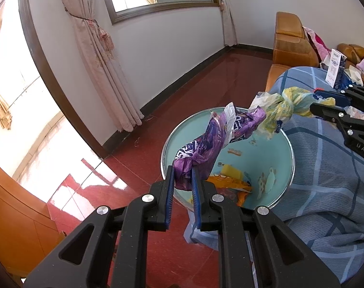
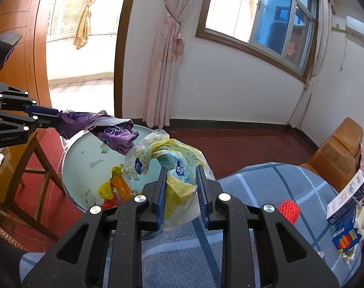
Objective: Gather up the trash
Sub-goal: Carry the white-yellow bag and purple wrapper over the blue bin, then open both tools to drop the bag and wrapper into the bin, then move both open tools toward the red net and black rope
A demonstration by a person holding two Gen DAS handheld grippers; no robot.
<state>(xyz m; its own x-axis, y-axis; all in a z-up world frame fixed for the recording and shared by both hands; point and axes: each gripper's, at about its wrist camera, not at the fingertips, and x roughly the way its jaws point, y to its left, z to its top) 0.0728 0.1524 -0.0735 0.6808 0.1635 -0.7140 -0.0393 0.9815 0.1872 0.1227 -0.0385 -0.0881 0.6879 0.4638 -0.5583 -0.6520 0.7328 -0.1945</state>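
Round glass table (image 1: 174,132) half-hidden behind knotted wrappers (image 1: 273,110), each end clenched in one hand-held gripper (image 1: 183,187).

Both point downward, left gripper (image 1: 183,180) and right gripper (image 2: 180,184) each pinching crumpled plastic.

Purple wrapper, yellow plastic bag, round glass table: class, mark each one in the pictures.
purple wrapper (image 1: 201,148), left wrist view, on its crumpled middle.
yellow plastic bag (image 2: 179,192), right wrist view, on the bunched part between the blue pads.
round glass table (image 1: 275,153), left wrist view, on bare glass near the far rim.
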